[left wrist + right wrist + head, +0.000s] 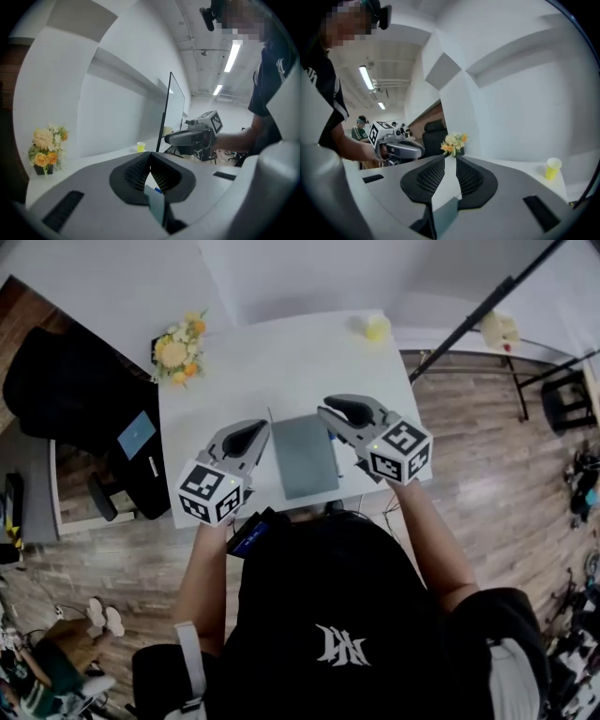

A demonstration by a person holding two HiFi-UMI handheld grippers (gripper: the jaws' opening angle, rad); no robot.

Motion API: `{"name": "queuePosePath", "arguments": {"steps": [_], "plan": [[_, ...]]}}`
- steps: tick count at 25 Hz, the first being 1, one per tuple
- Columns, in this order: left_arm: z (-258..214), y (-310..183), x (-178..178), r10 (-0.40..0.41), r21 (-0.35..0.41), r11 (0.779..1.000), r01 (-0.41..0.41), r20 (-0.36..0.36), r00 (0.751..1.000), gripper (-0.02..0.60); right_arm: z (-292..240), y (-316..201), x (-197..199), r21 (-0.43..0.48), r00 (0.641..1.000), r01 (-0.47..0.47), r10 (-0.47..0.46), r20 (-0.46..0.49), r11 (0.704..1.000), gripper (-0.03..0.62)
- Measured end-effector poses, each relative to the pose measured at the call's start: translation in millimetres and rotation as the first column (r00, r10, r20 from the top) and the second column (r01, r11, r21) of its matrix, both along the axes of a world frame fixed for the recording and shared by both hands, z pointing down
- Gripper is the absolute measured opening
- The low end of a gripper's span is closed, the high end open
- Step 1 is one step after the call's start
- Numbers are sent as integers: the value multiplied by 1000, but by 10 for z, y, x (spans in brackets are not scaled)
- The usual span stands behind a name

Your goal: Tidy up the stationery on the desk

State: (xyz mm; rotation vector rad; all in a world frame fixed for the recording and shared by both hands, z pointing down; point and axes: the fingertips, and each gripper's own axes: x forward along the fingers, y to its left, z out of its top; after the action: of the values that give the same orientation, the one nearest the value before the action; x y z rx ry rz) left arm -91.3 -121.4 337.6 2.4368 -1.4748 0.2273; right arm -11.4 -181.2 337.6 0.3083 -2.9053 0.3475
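Observation:
A grey notebook [305,456] lies flat at the near middle of the white desk [234,381]. Both grippers are held up above the desk's near edge, one on each side of the notebook. My left gripper [255,429] is shut: in the left gripper view [150,153] its pads meet at the tips and grip nothing. My right gripper [330,412] stands open; the right gripper view [450,160] shows a narrow gap between the pads with only desk behind it. Each gripper appears in the other's view: the right gripper [192,137] and the left gripper [396,147].
A bunch of yellow and white flowers [180,348] stands at the desk's far left corner. A small yellow cup [377,328] sits at the far right. A black chair [75,395] is left of the desk, and a black stand pole [487,306] leans at the right.

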Motion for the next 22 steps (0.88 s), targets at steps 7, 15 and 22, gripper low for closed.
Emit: {"name": "queuePosePath", "arguments": {"steps": [7, 15, 22], "plan": [[-648, 244, 340, -27, 140, 990, 34, -50, 998, 3, -729, 288, 183, 147, 968, 137, -164, 189, 980, 51], [-690, 631, 522, -59, 129, 988, 81, -164, 985, 3, -674, 666, 433, 117, 937, 220, -243, 251, 969, 48], [-503, 964, 685, -1, 101, 995, 22, -204, 979, 3, -640, 1204, 574, 108, 918, 273, -292, 268, 956, 46]]}}
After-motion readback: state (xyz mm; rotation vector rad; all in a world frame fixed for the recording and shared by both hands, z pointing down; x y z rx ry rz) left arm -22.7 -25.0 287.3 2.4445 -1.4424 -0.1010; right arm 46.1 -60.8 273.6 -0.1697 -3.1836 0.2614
